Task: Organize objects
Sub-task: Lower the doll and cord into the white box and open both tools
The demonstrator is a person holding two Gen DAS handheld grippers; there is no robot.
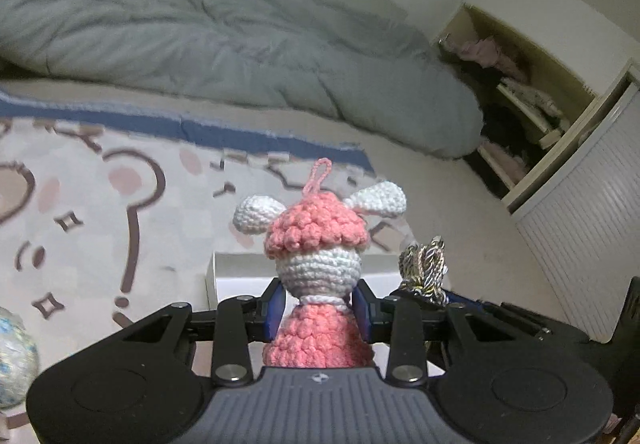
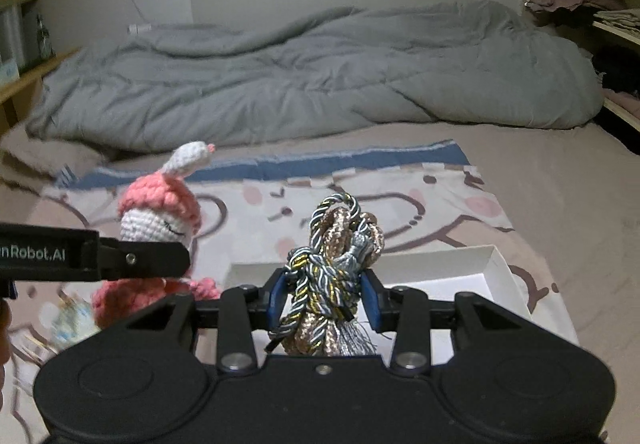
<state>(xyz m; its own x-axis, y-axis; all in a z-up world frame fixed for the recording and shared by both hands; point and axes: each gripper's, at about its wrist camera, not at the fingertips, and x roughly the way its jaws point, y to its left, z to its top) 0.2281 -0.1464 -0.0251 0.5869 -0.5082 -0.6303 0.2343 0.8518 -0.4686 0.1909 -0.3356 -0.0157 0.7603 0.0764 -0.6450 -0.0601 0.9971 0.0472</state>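
Holding a crocheted doll (image 1: 316, 264), the left gripper (image 1: 318, 310) had its blue pads clamped at the doll's neck, pink skirt toward the camera, head and white ears pointing away at 12 o'clock. Doll's long axis ran straight along the fingers, upright in the left wrist view.

Right gripper (image 2: 325, 298) was clamped on a knotted bundle of cord (image 2: 334, 252), gold, grey and dark strands, tassel end hanging back toward the camera, loops sticking out at 12 o'clock past the fingertips.

Key relation: white box (image 2: 496, 264) sat on the printed blanket (image 2: 440, 203) right under and ahead of the right gripper, open side up, spreading out toward 2–3 o'clock from the cord. In the left wrist view the same box showed directly behind the doll, its near wall at 12 o'clock, just beyond the fingertips. Both loads were near the box; the right looked slightly closer, judging by how far the box ran under it.

Box contents: the visible floor was bare white; the part behind the cord and gripper was hidden, so can't confirm it was fully empty.

Something pale with blue specks (image 1: 14, 356) lay on the blanket at 8 o'clock from the left gripper, outside the box. Too blurred to identify.

Likely next: lower and release each load into the box. Risk: soft loads snagging on pads.
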